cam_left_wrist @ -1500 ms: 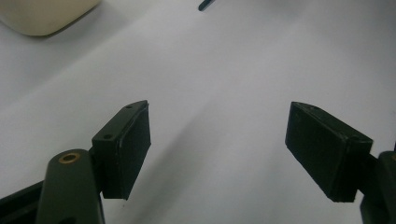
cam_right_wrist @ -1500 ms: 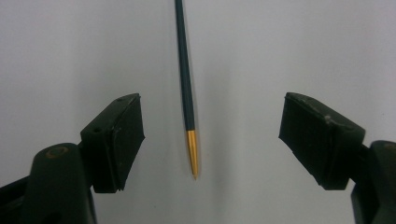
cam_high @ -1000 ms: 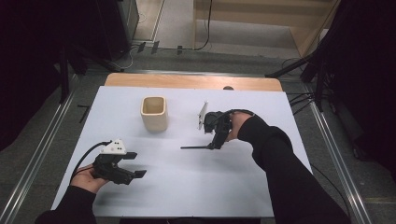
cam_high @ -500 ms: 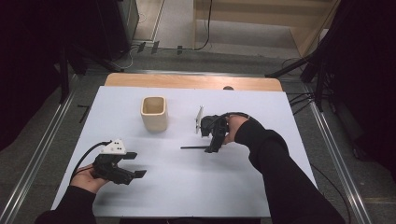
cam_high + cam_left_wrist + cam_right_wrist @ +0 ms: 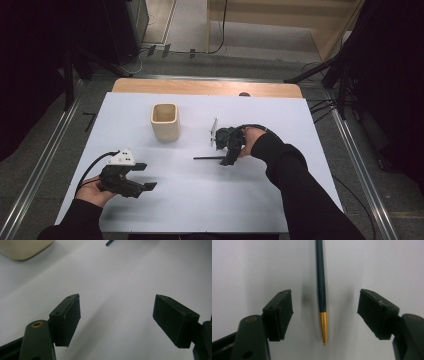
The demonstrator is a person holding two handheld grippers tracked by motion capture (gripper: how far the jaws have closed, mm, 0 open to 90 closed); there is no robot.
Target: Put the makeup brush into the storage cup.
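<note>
A dark pen (image 5: 207,158) with a gold tip lies flat on the white table (image 5: 200,205), right of centre. My right gripper (image 5: 229,161) points down over the pen's right end. In the right gripper view the pen (image 5: 320,277) lies between the two pads of the right gripper (image 5: 325,307), touching neither. These jaws have just been closing and still stand apart. A beige square cup (image 5: 165,121) stands upright behind and left of the pen. My left gripper (image 5: 146,176) rests at the front left, open and holding nothing.
The left gripper view looks across bare tabletop toward the cup (image 5: 22,248) and one end of the pen (image 5: 110,242). Cables trail from both grippers. Dark stands and floor cables surround the table; a wooden strip (image 5: 205,87) runs along its far edge.
The right hand has shifted slightly toward the near side, settling over the pen's end. The left hand and the cup have stayed where they were.
</note>
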